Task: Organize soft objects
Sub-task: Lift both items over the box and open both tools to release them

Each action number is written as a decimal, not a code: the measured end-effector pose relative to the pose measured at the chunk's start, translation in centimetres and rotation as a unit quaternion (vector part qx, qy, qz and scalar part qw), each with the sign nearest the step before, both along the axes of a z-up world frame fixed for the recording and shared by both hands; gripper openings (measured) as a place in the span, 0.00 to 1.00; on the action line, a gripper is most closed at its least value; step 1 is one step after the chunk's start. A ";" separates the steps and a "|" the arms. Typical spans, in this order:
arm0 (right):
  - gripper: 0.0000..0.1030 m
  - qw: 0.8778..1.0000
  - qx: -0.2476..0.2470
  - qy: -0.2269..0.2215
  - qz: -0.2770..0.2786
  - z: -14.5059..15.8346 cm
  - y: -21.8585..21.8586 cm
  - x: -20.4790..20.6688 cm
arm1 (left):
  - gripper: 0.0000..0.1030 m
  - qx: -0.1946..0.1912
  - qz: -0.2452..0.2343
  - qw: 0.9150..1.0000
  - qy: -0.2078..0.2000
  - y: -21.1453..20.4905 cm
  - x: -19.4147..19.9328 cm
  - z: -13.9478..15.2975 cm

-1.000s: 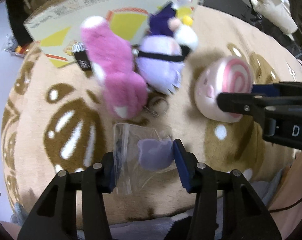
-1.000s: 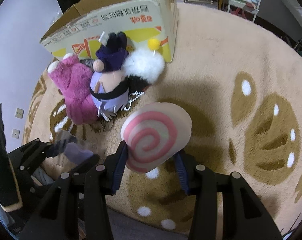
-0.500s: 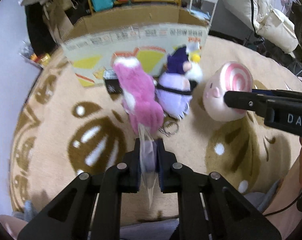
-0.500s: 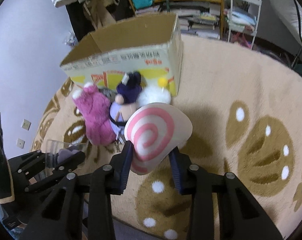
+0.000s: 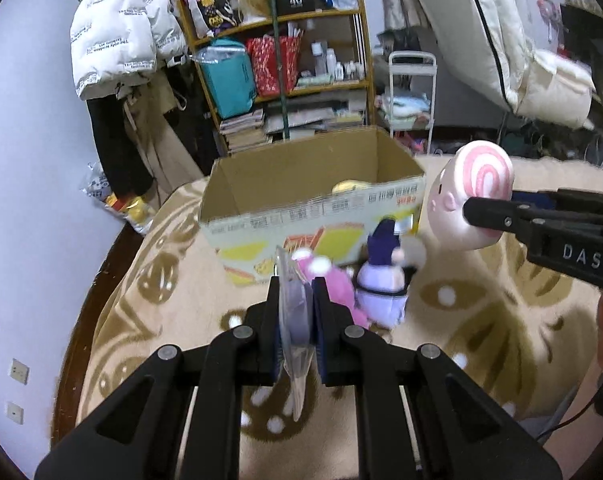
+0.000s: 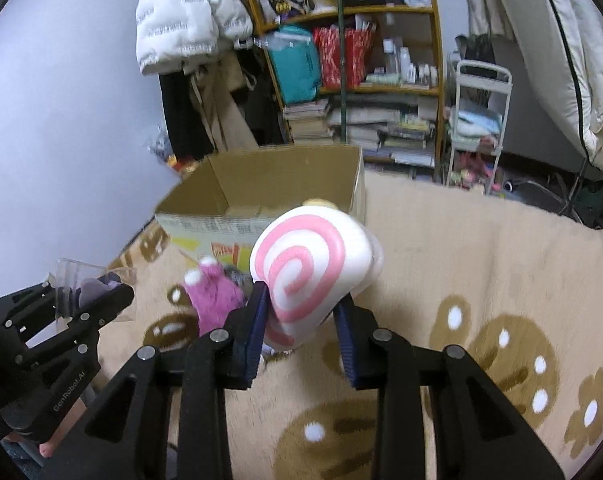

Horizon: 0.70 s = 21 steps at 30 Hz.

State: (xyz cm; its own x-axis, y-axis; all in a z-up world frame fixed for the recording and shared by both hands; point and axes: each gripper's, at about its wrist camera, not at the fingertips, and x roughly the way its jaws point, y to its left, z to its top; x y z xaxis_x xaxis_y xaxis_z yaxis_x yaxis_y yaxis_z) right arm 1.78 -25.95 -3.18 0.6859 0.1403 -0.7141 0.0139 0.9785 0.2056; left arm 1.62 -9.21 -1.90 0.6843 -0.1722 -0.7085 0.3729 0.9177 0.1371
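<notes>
My left gripper (image 5: pixel 296 292) is shut on a clear plastic bag (image 5: pixel 297 320) with a small purple soft thing inside, lifted above the rug. The swirl-patterned pink and white plush (image 6: pixel 305 256) sits between the blue pads of my right gripper (image 6: pixel 301 304), whose jaws are closing and press on it; it too hangs in the air. An open cardboard box (image 5: pixel 301 184) stands ahead on the rug, with something yellow (image 5: pixel 347 187) inside. A pink plush (image 5: pixel 333 284) and a purple doll (image 5: pixel 381 280) lie against the box's front wall.
A beige rug with brown patterns (image 6: pixel 461 260) covers the floor. Behind the box stand a cluttered wooden shelf (image 5: pixel 285 60), hanging coats (image 5: pixel 117 40) and a white wire cart (image 5: pixel 411 92). Bedding is piled at the right (image 5: pixel 541 60).
Both grippers closed on their items, rose off the rug and tilted upward, so the box's inside and the shelf came into view. The bag is now pinched flat.
</notes>
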 end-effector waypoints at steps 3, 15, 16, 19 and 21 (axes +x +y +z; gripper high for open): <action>0.33 1.000 0.002 -0.021 -0.003 0.9 -0.3 0.4 | 0.12 -0.001 -0.001 1.000 -0.020 -0.3 0.6 1.0; 0.33 0.997 0.003 -0.073 0.009 4.6 -0.7 4.6 | 0.12 -0.031 -0.001 0.997 -0.070 -1.1 7.2 5.1; 0.33 0.997 -0.002 -0.077 0.011 4.8 -0.7 5.1 | 0.12 -0.032 -0.002 0.997 -0.074 -1.3 7.8 5.4; 0.33 0.996 -0.011 -0.087 0.011 4.9 -1.2 6.5 | 0.12 -0.035 -0.003 0.996 -0.085 -1.7 9.4 5.9; 0.33 0.996 -0.013 -0.090 0.015 4.7 -1.5 7.6 | 0.12 -0.035 -0.004 0.995 -0.091 -1.9 10.5 5.9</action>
